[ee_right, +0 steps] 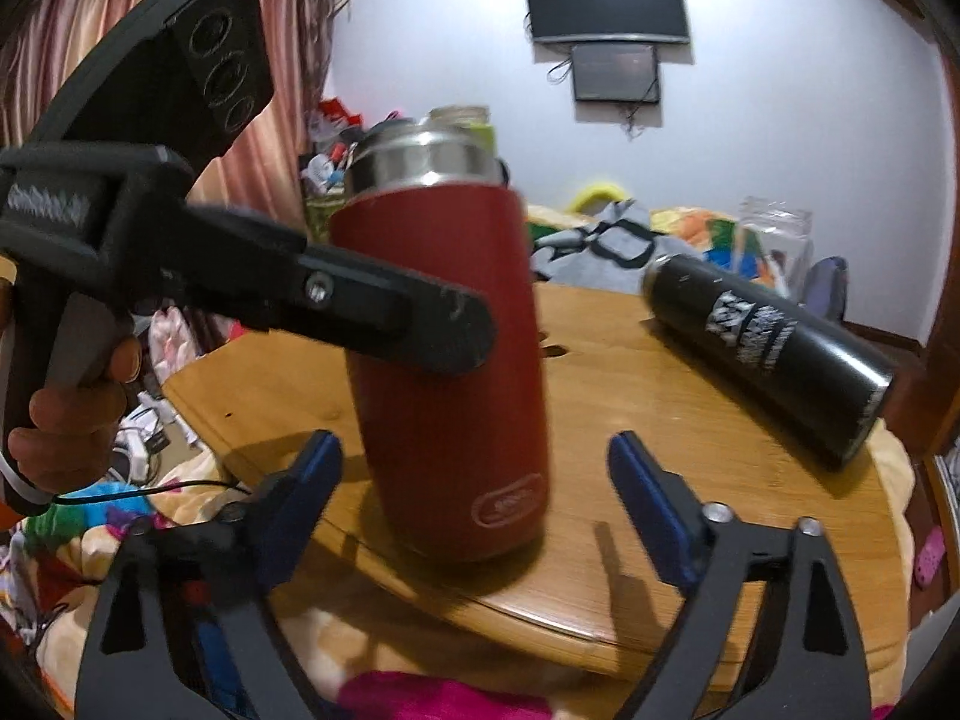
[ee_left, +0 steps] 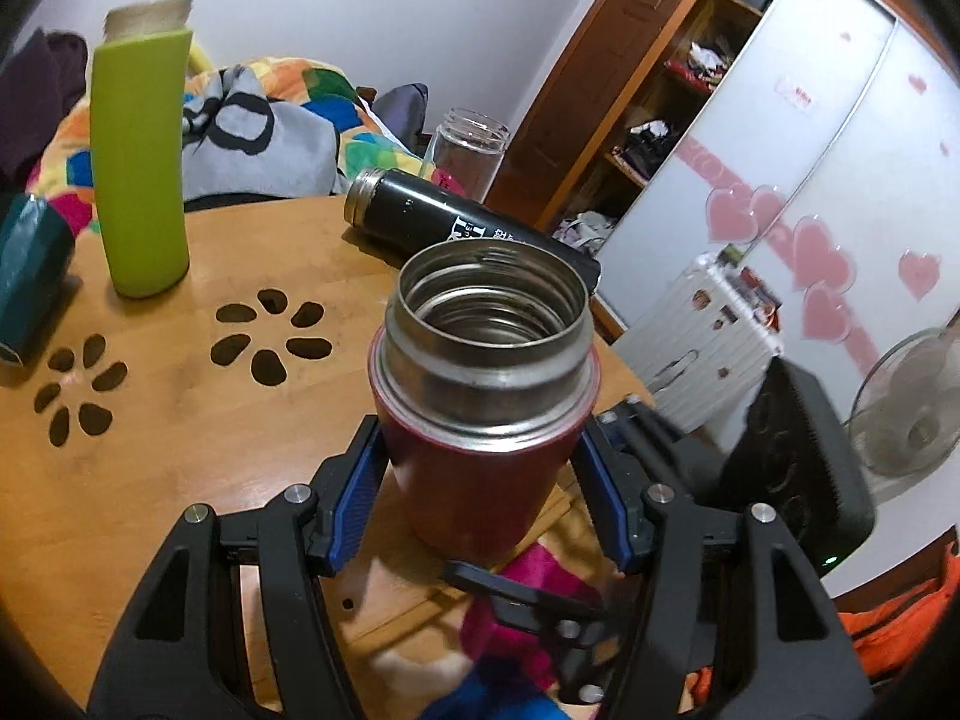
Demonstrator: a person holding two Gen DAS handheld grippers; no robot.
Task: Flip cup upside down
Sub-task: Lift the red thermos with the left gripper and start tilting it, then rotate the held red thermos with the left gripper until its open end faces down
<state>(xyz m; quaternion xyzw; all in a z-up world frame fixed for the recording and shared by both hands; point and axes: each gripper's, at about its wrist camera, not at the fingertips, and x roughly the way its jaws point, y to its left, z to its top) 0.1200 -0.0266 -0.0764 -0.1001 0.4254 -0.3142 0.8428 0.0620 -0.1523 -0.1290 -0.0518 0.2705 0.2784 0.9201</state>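
A red steel cup [ee_left: 480, 468] with an open silver mouth stands upright, slightly tilted, at the near edge of the round wooden table [ee_left: 180, 432]. My left gripper [ee_left: 480, 456] has its blue pads pressed on both sides of the cup's body. In the right wrist view the red cup [ee_right: 444, 360] fills the centre, with the left gripper's black finger [ee_right: 390, 312] across it. My right gripper [ee_right: 474, 468] is open, its blue pads apart on either side of the cup's lower part, not touching it.
A black flask [ee_left: 468, 228] lies on its side behind the cup; it also shows at right [ee_right: 768, 354]. A green bottle [ee_left: 141, 168], a dark teal cup [ee_left: 30, 276] and a clear glass jar [ee_left: 468, 150] stand further back. Bedding lies beyond.
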